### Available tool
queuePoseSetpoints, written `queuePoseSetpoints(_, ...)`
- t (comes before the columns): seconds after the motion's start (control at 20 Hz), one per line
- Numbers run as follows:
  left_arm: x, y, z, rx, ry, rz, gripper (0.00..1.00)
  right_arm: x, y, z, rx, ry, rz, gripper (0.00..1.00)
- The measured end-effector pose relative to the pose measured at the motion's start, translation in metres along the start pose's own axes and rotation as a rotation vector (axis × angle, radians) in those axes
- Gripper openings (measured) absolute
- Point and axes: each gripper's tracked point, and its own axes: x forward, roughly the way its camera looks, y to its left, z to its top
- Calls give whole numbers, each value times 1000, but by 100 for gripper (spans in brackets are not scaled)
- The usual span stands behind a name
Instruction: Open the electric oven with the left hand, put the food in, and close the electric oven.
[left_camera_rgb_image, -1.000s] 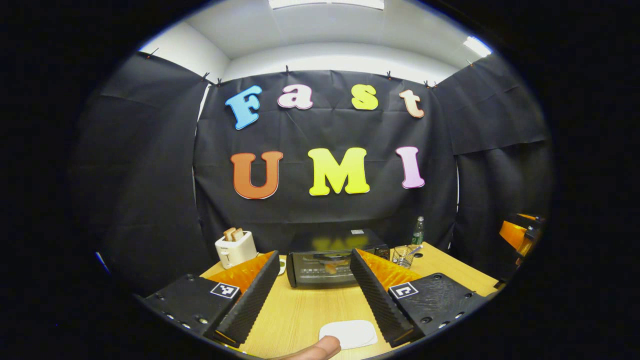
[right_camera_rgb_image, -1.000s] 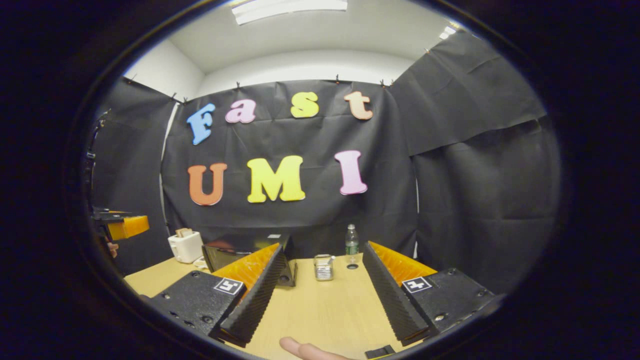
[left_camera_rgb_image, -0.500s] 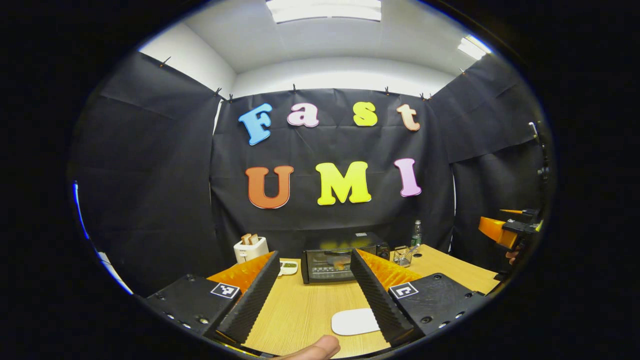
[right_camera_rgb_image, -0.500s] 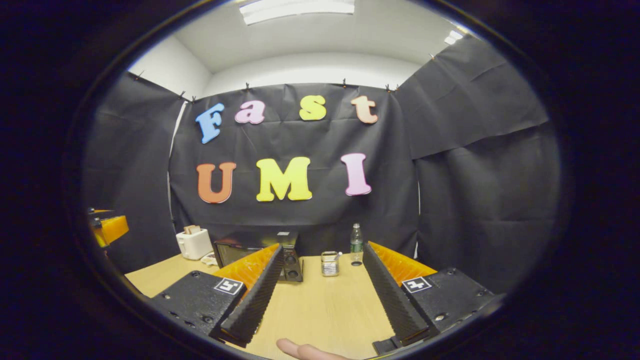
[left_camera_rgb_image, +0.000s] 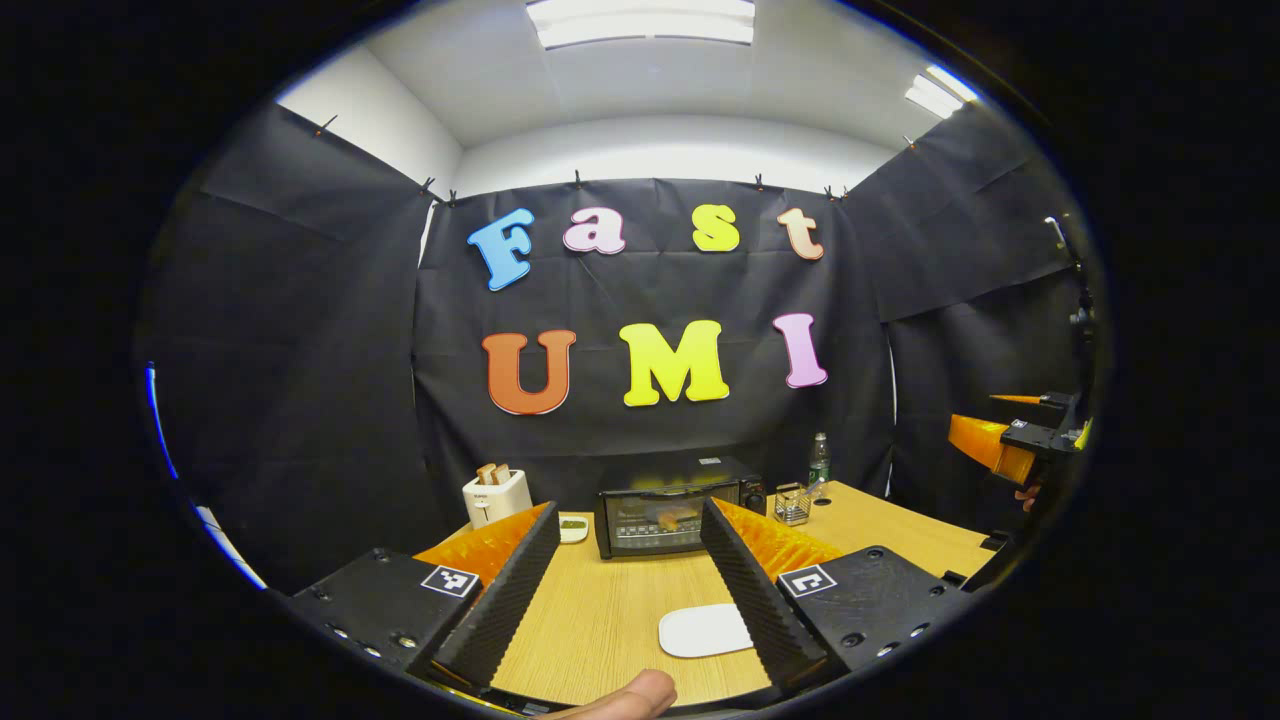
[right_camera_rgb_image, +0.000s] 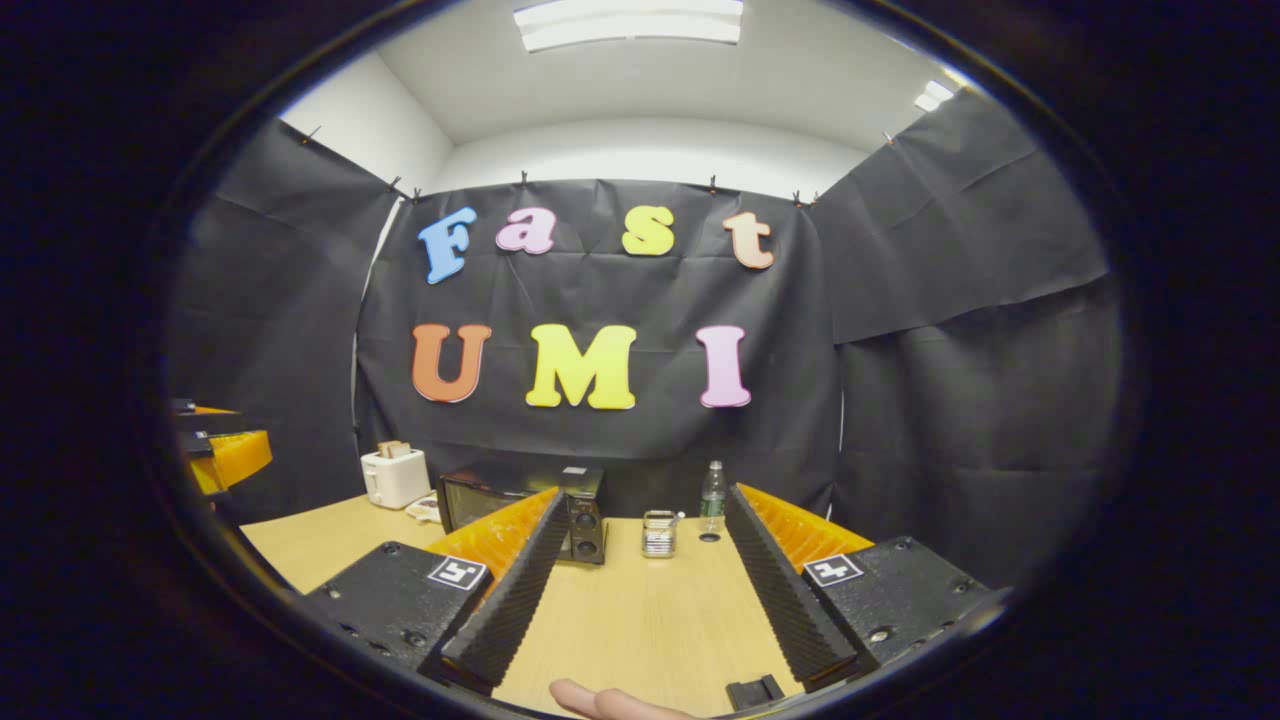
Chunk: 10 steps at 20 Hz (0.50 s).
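electric oven (left_camera_rgb_image: 675, 506) door shut, front toward camera, long axis sideways, food inside | toaster (left_camera_rgb_image: 496, 494) left of oven | wooden surface (left_camera_rgb_image: 600, 620) | both hand-held grippers, left (left_camera_rgb_image: 625, 590) and right (right_camera_rgb_image: 640, 600), spread apart, empty

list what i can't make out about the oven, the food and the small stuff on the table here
- Electric oven, left gripper view: an orange shape behind the glass door, too small to identify.
- Oven, right gripper view: front partly hidden by the right gripper's finger.
- Small dish: contents too small.
- Wire holder: contents unclear.
- White pad: partly behind the left gripper's finger.
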Motion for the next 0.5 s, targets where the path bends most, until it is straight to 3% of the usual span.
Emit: queuePoseSetpoints(0.5,5,-7,-6,-9,21,0,93,3,-7,-12,26,26,-4,100)
